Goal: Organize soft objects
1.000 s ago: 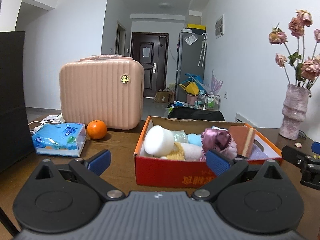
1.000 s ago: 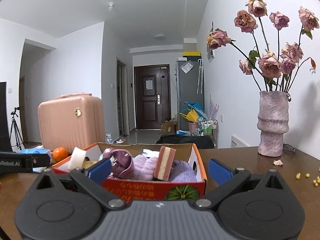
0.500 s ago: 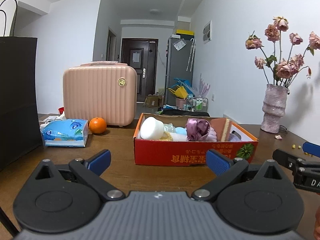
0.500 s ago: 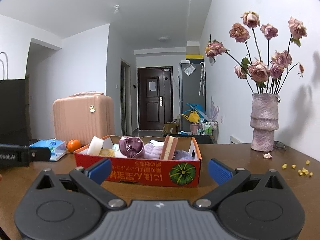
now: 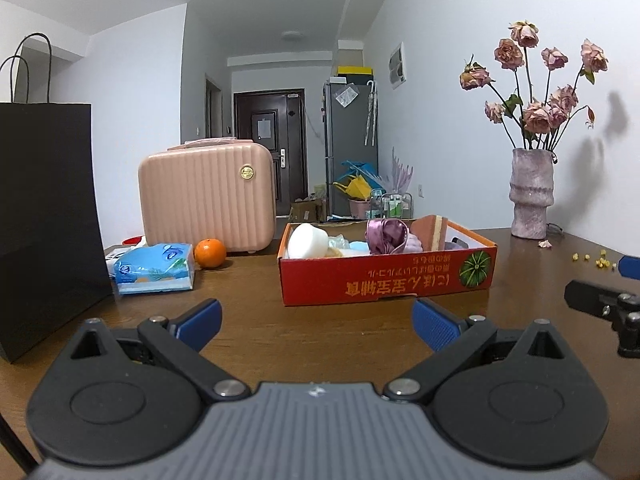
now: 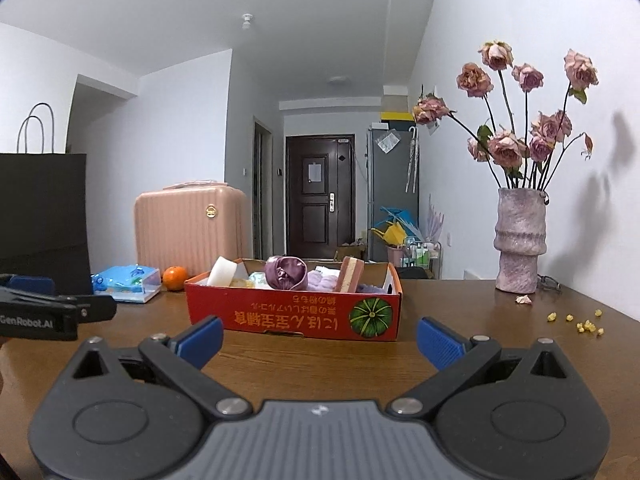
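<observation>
- My left tongs [image 5: 316,320] hang above the brown desk [image 5: 248,332], their blue pads spread wide apart and gripping nothing.
- My right tongs [image 6: 318,340] are likewise spread wide and empty, over the desk's near part.
- Ahead of both stands the red cardboard box [image 5: 384,280], well apart from either pair of tongs.
- The soft things sit inside it: a white sponge [image 5: 306,240] at the left end, a shiny purple cloth bundle [image 5: 386,236] near the middle, a brown-and-cream sponge block [image 5: 434,232] standing on edge to the right, and paler soft pieces between them that I cannot make out.
- Left of the box lie an orange [image 5: 210,253] and a blue tissue pack [image 5: 154,268], just beside each other.
- A pink suitcase [image 5: 208,196] stands behind the orange; a black paper bag [image 5: 44,216] stands at far left.
- A vase of dried roses [image 6: 520,240] stands at the right, by the wall, with yellow crumbs [image 6: 580,322] scattered nearer me.
</observation>
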Action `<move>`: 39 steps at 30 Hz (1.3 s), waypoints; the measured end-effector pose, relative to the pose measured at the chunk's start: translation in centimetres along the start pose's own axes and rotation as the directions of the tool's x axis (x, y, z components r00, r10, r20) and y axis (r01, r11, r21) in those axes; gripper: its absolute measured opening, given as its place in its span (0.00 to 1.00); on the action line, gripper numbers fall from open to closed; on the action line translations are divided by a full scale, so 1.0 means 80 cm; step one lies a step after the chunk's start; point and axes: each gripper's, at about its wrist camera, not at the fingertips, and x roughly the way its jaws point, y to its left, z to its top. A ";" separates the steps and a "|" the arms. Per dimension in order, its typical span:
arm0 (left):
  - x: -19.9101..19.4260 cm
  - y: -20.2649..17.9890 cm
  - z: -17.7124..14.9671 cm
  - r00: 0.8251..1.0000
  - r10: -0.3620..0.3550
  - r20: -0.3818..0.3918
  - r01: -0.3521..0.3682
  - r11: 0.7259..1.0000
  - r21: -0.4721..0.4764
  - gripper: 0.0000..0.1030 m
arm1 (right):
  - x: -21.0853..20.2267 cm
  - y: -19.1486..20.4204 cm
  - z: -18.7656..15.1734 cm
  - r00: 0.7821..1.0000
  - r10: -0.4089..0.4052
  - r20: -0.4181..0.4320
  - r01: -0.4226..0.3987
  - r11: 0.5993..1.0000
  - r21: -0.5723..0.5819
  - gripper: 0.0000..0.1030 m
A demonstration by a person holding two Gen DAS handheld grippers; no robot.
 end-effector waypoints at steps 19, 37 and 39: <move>-0.049 -0.002 -0.010 0.997 0.021 0.073 -0.021 1.000 0.009 1.00 | -0.029 0.013 -0.002 1.000 0.020 0.015 -0.020 1.000 -0.014 1.00; -0.051 -0.001 -0.011 0.997 0.021 0.075 -0.021 1.000 0.008 1.00 | -0.030 0.015 -0.002 1.000 0.021 0.010 -0.020 1.000 -0.015 1.00; -0.051 -0.001 -0.011 0.997 0.020 0.075 -0.021 1.000 0.008 1.00 | -0.030 0.015 -0.002 1.000 0.021 0.011 -0.021 1.000 -0.016 1.00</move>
